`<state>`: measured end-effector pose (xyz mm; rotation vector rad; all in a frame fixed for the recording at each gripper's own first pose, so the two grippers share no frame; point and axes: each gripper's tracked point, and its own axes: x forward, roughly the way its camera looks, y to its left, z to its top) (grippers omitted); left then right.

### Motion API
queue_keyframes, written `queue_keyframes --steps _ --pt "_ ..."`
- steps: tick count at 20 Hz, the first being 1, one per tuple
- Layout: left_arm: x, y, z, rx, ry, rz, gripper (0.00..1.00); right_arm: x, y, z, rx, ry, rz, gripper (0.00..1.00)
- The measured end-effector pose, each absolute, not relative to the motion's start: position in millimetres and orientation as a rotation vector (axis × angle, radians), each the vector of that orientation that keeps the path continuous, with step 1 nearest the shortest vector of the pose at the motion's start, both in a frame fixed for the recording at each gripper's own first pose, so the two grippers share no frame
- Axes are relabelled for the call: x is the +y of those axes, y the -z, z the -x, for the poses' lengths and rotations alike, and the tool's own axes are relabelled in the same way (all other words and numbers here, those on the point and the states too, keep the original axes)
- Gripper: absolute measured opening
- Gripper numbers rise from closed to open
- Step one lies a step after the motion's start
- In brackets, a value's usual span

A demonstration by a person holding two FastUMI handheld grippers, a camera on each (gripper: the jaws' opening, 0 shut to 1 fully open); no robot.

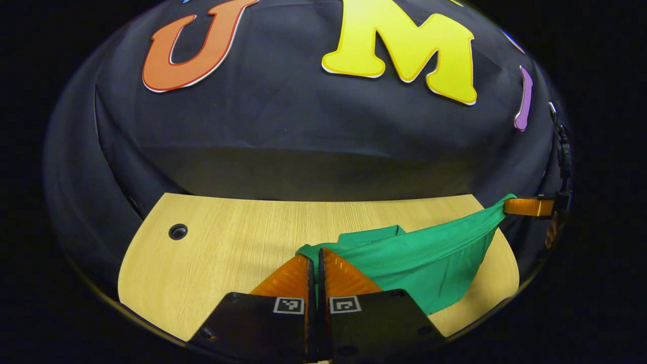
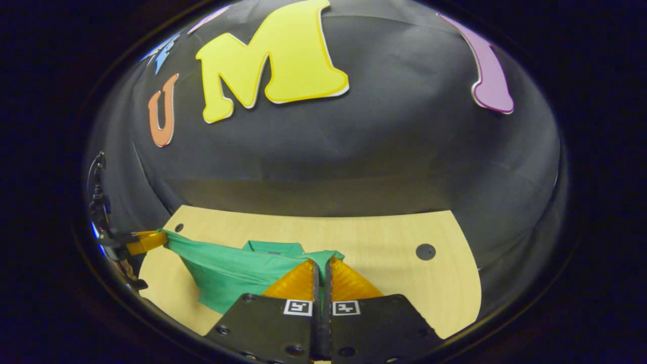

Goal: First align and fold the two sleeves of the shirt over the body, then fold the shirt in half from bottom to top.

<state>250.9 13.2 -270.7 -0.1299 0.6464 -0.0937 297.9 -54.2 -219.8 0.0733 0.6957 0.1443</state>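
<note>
You are pinching the green shirt [image 1: 424, 258] in both claws, left claw [image 1: 314, 263] and right claw [image 2: 321, 268], stretching it sideways between them, its lower part sagging onto the desk [image 1: 242, 237].

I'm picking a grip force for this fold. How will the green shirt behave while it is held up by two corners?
The green shirt is probably floppy: it sags between the left gripper and right gripper. It looks thin and light, likely draping and creasing easily over the table.
</note>
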Motion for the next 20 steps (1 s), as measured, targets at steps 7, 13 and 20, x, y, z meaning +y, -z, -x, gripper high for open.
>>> queue_keyframes --steps 7,13,20 --pt "5.6 328.6 -285.6 0.666 0.046 0.162 0.12 -48.9 295.4 -330.5 0.773 -0.107 -0.028 0.02" --pt "-2.9 349.3 -280.3 0.727 0.037 0.093 1.00 -46.9 330.1 -310.0 0.822 -0.095 -0.004 0.60" --pt "5.9 273.8 -265.7 0.576 -0.012 0.094 1.00 -34.5 257.1 -276.6 0.638 -0.083 0.024 0.96"
